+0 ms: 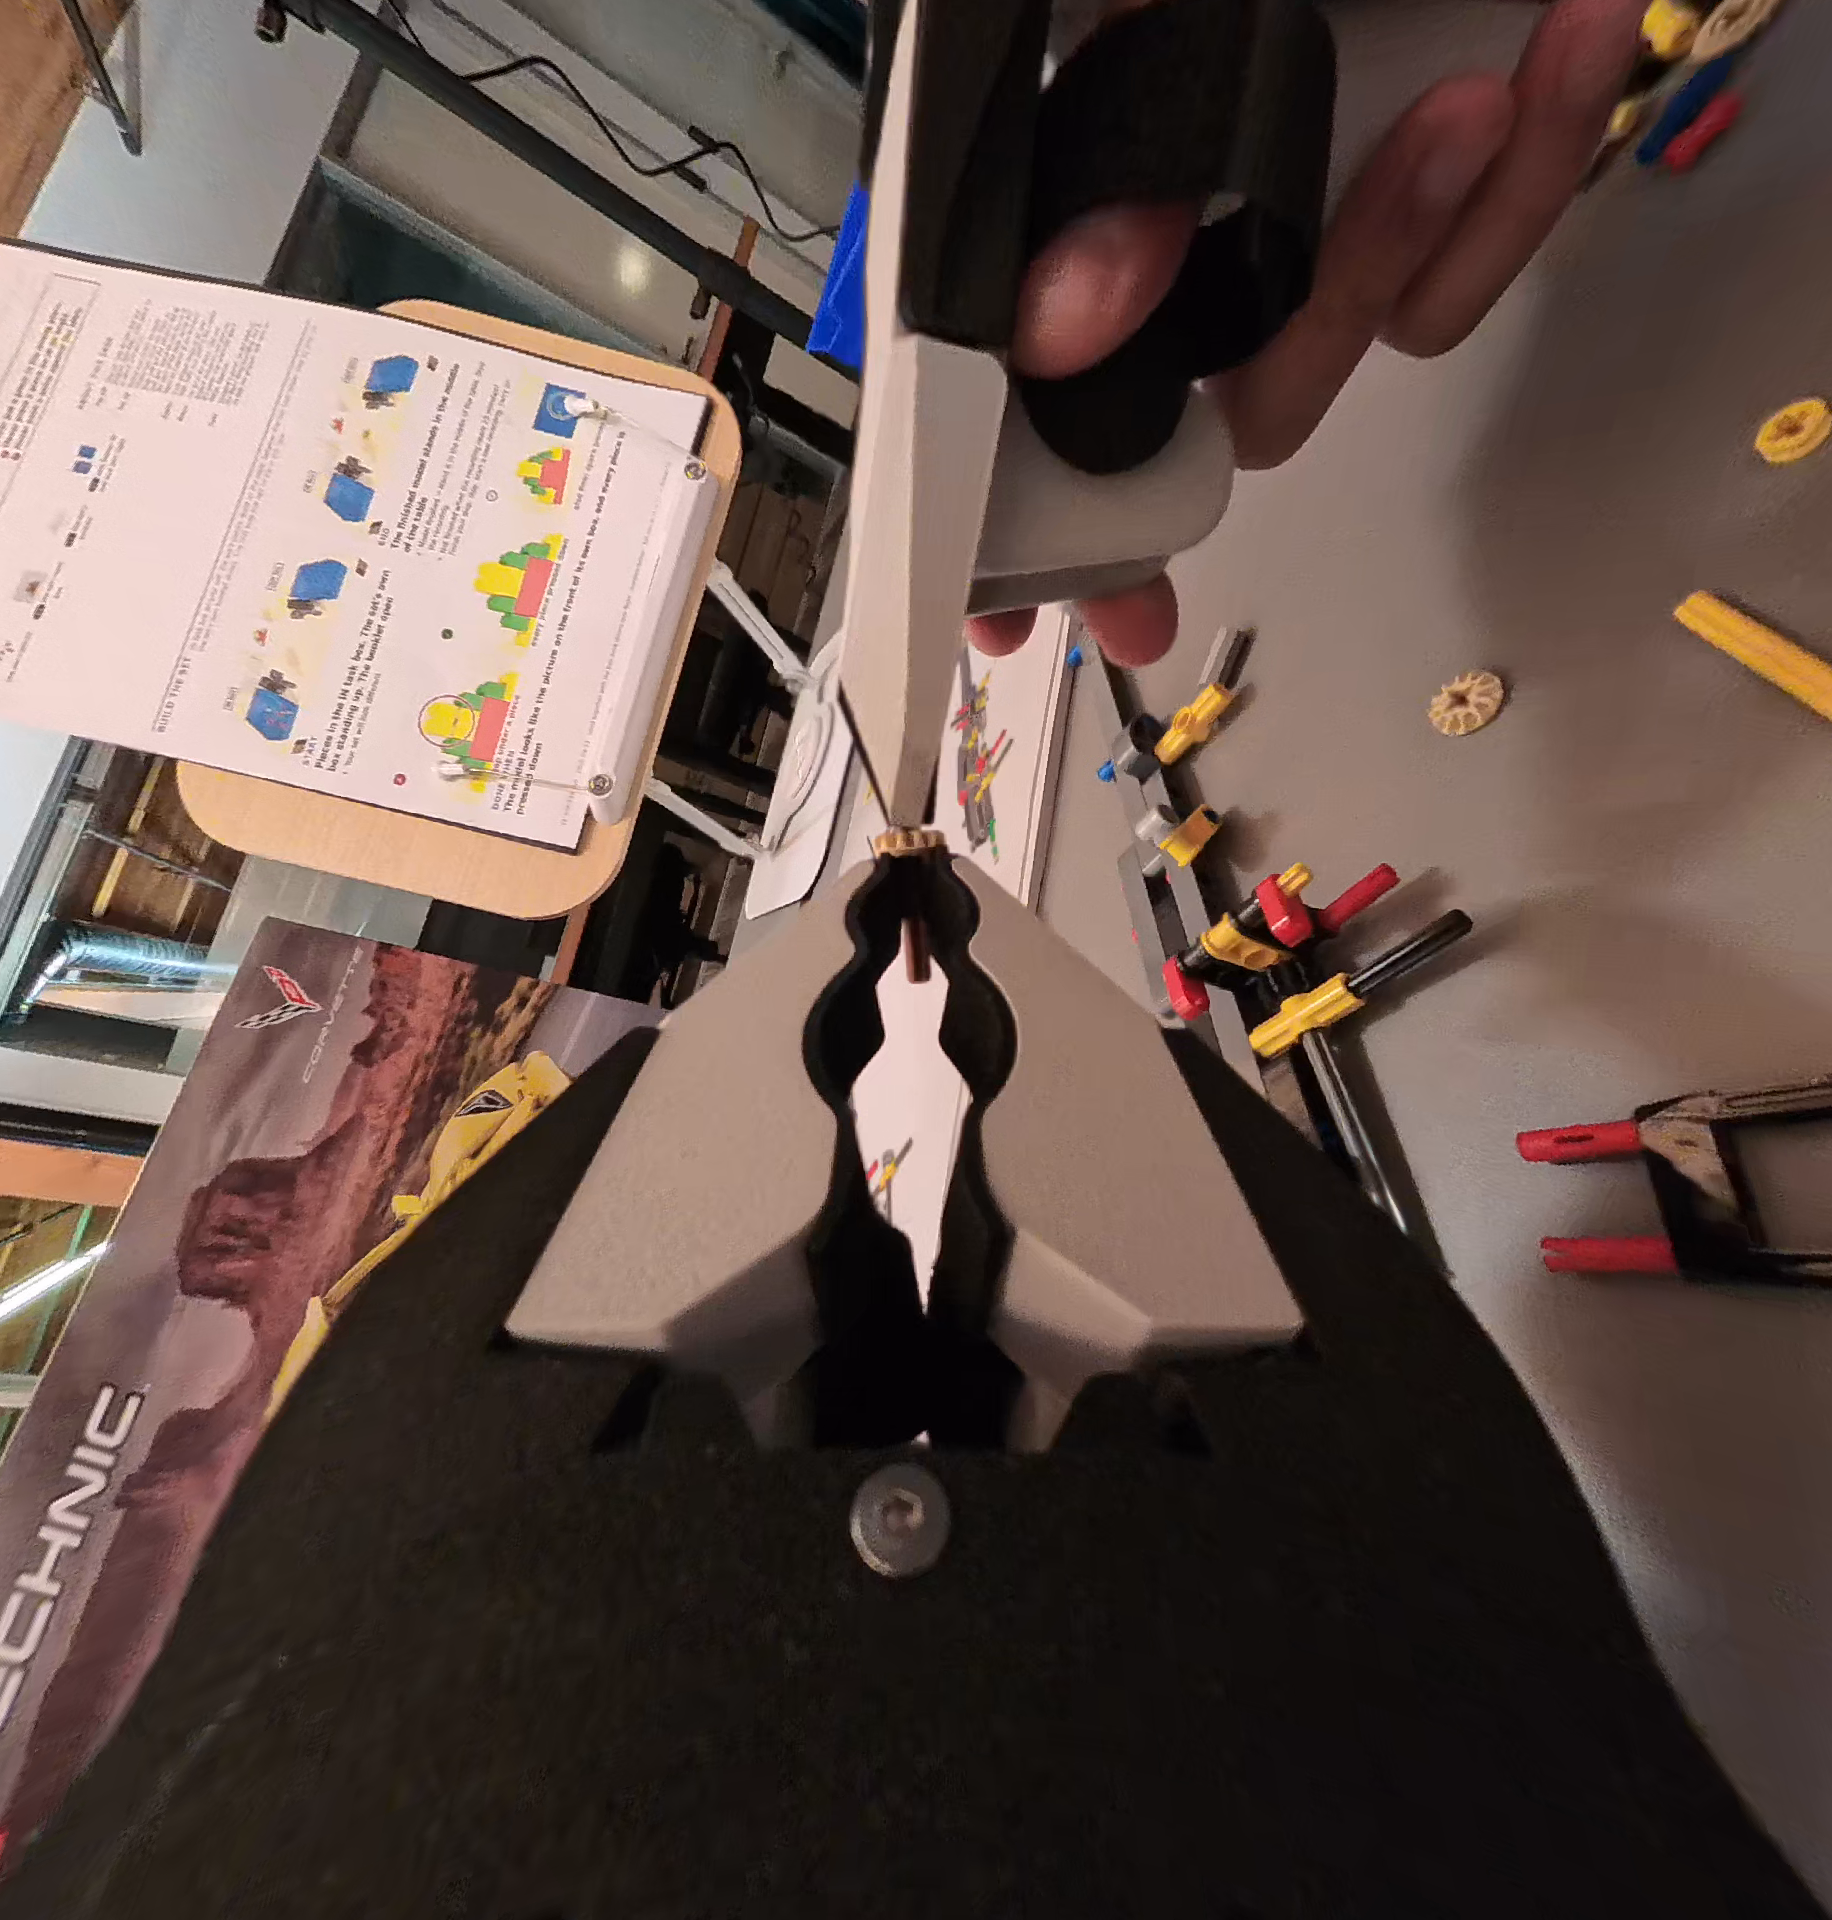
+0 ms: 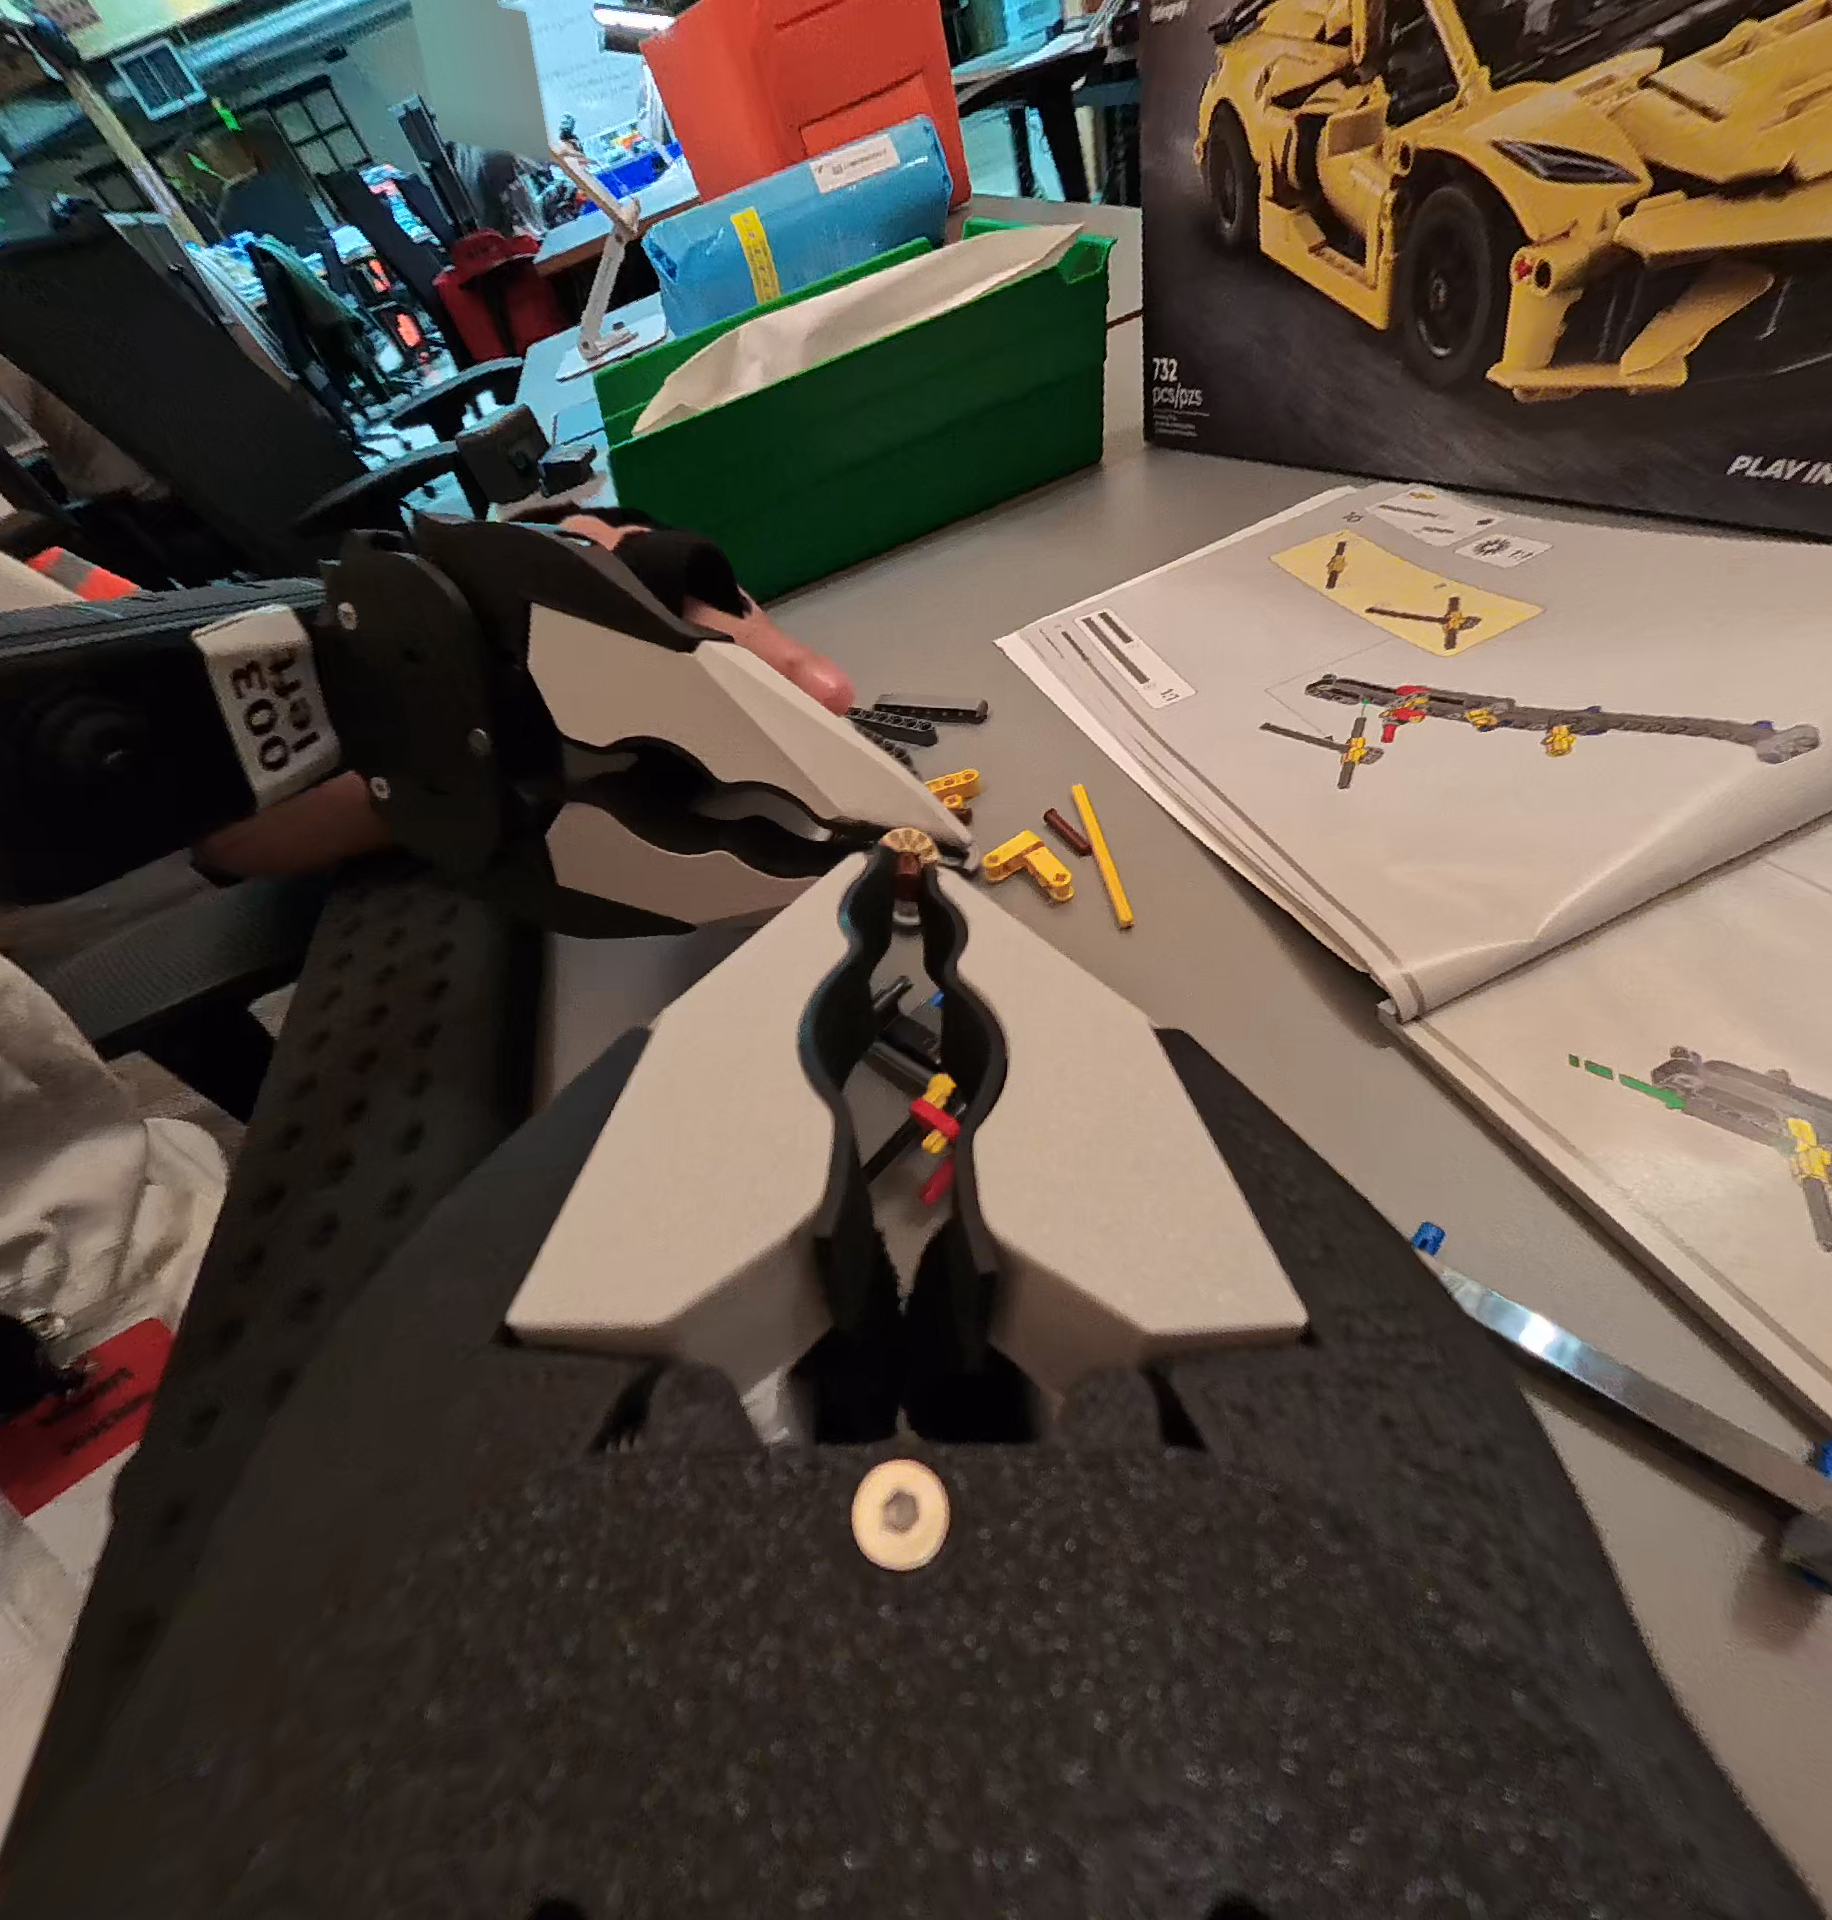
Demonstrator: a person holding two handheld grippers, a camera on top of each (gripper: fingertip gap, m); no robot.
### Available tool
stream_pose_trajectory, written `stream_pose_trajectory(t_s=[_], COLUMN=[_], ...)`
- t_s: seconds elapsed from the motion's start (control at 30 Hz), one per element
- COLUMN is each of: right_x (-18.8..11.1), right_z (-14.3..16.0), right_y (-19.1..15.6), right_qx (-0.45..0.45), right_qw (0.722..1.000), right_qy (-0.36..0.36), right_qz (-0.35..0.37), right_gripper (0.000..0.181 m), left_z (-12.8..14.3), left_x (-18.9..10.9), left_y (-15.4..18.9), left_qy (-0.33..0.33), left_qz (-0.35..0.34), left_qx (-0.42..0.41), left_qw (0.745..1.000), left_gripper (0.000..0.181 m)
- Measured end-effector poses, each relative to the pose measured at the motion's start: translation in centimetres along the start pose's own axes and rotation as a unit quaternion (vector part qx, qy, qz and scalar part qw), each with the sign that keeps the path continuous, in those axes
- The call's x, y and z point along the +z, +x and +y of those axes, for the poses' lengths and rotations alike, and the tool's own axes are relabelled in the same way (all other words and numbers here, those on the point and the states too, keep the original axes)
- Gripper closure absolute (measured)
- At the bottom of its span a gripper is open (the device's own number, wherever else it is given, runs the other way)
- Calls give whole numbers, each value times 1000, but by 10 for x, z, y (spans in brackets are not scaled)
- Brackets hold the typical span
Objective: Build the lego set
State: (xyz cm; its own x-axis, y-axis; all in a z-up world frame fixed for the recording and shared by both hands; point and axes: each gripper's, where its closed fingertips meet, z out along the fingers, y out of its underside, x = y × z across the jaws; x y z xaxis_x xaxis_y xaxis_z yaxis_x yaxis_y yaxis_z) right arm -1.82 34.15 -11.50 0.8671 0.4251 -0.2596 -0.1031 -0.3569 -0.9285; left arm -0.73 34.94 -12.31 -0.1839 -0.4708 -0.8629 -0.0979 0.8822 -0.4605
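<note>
My left gripper [image 1: 907,862] is shut on a short brown axle [image 1: 918,943] that carries a small tan gear [image 1: 904,840] at the fingertips. My right gripper [image 2: 907,864] meets it tip to tip and is shut on the tan gear [image 2: 910,842] and the brown axle end [image 2: 904,871]. In the left wrist view the right gripper [image 1: 907,816] comes down from above, edge-on, held by a hand [image 1: 1411,229]. In the right wrist view the left gripper [image 2: 953,831] reaches in from the left. Both hold the piece above the grey table [image 2: 1255,1039].
A grey beam assembly with yellow and red connectors [image 1: 1234,935] lies on the table, near a yellow gear [image 1: 1793,429], a tan gear [image 1: 1466,702], a yellow axle [image 2: 1102,854] and a yellow connector [image 2: 1031,864]. The open booklet [image 2: 1463,748], set box [image 2: 1514,239] and green bin [image 2: 860,436] stand beyond. Left and right tips are no more than a few centimetres apart.
</note>
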Motion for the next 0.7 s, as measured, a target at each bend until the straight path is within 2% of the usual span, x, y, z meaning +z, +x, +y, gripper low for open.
stream_pose_trajectory(t_s=[0.3, 0.43, 0.63, 0.7], right_x=[-5, -2, 1, 0], right_z=[-2, 9, 9, 6], right_y=[-1, 4, 4, 2], right_qx=[-7, -26, -28, -19], right_qw=[1000, 999, 999, 1000], right_qy=[0, -27, -26, -15], right_qz=[-6, 17, 25, 12], right_gripper=[178, 178, 178, 178], left_z=[-1, 3, 1, -1], left_x=[0, 2, 3, 1], left_y=[0, 7, 7, 5], left_qy=[6, -19, -27, -10], left_qz=[-3, 6, 6, 4], left_qx=[13, 22, 12, 7], left_qw=[1000, 1000, 1000, 1000], left_gripper=[179, 179, 179, 179])
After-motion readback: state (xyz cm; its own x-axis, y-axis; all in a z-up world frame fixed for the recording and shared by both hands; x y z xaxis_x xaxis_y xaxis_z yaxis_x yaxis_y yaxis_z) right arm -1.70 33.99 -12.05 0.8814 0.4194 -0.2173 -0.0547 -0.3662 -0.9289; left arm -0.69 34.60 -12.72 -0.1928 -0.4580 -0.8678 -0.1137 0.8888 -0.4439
